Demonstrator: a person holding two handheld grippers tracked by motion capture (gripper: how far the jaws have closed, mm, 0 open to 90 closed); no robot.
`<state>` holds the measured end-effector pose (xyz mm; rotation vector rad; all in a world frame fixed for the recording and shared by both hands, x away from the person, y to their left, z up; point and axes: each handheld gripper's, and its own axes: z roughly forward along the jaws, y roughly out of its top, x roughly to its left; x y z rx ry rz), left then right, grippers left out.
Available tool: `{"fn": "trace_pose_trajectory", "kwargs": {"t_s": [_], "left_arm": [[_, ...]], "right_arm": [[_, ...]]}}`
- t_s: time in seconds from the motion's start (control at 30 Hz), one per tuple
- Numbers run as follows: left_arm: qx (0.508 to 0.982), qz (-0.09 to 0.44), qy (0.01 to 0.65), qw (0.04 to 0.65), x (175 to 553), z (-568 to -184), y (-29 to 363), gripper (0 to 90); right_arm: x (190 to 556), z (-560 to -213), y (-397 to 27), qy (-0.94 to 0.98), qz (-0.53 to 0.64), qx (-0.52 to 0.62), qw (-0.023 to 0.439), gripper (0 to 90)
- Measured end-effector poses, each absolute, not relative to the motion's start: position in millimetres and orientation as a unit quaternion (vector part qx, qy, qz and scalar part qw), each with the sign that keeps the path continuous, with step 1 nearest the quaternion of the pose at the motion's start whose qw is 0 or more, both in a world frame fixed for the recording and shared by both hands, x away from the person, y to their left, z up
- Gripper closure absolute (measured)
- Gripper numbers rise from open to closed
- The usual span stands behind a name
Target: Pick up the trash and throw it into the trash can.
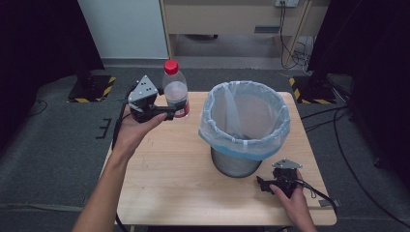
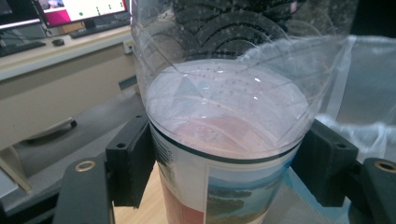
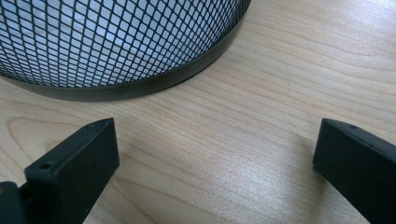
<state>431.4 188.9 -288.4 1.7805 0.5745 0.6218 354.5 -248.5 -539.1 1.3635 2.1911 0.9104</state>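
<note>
A clear plastic bottle (image 1: 175,92) with a red cap and a printed label is held up above the table's far left corner. My left gripper (image 1: 170,113) is shut on it low on its body; in the left gripper view the bottle (image 2: 224,126) sits between both jaws, touching each. A mesh wastebasket (image 1: 239,145) lined with a pale blue bag stands at the table's middle right. My right gripper (image 1: 261,184) rests on the table by the basket's near side, open, with bare wood between its jaws and the basket's mesh wall (image 3: 116,42) just ahead.
The wooden table (image 1: 179,183) has free room at its left and front. Around it lie grey carpet, floor cables (image 1: 348,159) at the right, and dark stands with hazard-striped bases (image 1: 92,89) at the back.
</note>
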Motion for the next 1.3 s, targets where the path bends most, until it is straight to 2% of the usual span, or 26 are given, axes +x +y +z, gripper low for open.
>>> {"fn": "trace_pose_trajectory", "kwargs": {"t_s": [0.47,1.3], "left_arm": [[0.739,0.261,0.227,0.578,425.4,-253.8,184.6,27.9],[0.741,0.245,0.199,0.592,421.9,-231.8,160.5,27.9]], "right_arm": [[354.6,-539.1,-248.6,0.785,0.326,0.487,0.201,0.4],[355.0,-539.2,-248.8,0.785,0.327,0.486,0.202,0.4]]}}
